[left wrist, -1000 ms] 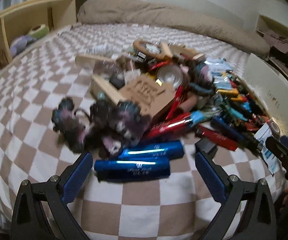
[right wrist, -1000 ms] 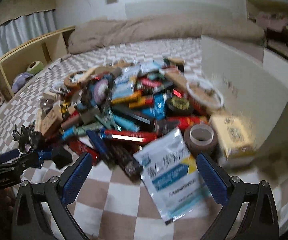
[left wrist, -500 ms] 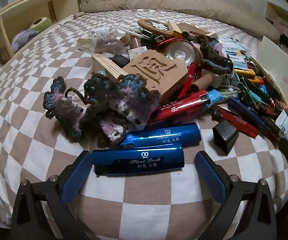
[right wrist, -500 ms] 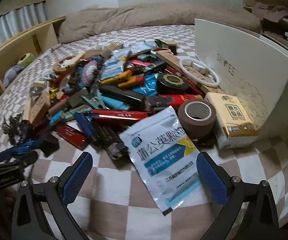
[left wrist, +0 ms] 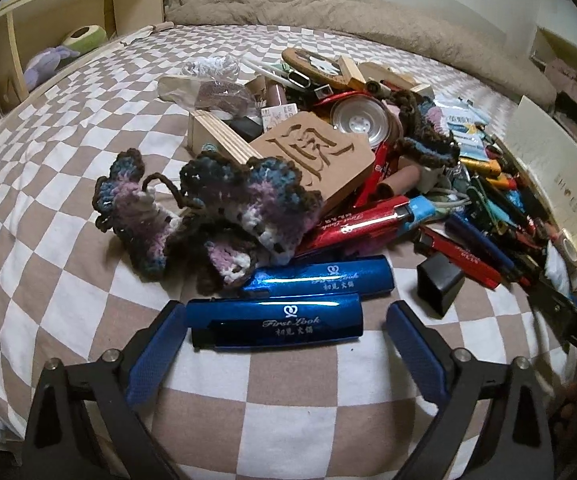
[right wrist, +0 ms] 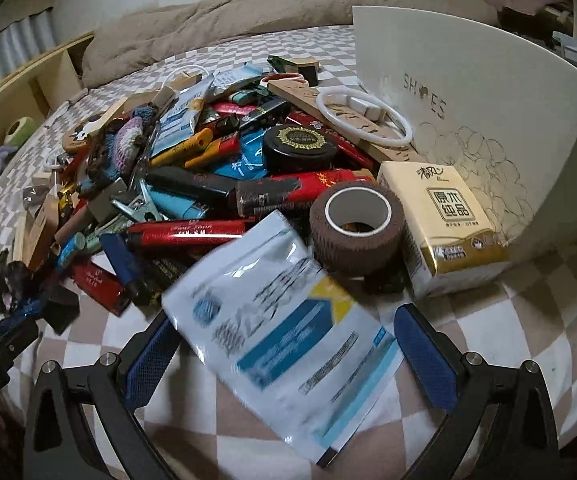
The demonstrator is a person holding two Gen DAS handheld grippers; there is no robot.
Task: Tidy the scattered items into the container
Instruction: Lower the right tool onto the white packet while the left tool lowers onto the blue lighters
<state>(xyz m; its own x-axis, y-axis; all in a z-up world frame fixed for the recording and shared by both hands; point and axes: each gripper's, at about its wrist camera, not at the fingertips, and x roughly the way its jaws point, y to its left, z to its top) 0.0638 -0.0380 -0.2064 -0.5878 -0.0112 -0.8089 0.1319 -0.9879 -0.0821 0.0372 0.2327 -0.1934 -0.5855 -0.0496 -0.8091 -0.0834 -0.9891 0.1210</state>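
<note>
A shiny blue tube [left wrist: 276,320] lies crosswise on the checked bedcover between the fingers of my left gripper [left wrist: 287,312]. Its jaws are closing: the left pad is almost at the tube's end, while the right pad still stands off it. A second blue tube [left wrist: 320,278] lies just behind. My right gripper [right wrist: 284,316] is open, low over a white and blue sachet [right wrist: 284,344] that lies between its fingers without touching the pads. The white shoe box [right wrist: 468,92] stands to the right of the pile.
A crochet piece [left wrist: 208,208], a carved wooden plaque [left wrist: 316,156] and a black cap [left wrist: 440,282] lie near the tubes. A brown tape roll [right wrist: 356,228] and a tissue pack [right wrist: 444,216] sit against the box. Wooden shelves [left wrist: 48,28] line the bed's left side.
The left gripper's fingers have drawn in toward the near blue tube. The right gripper has sunk and come closer, so the sachet now lies between its fingers.
</note>
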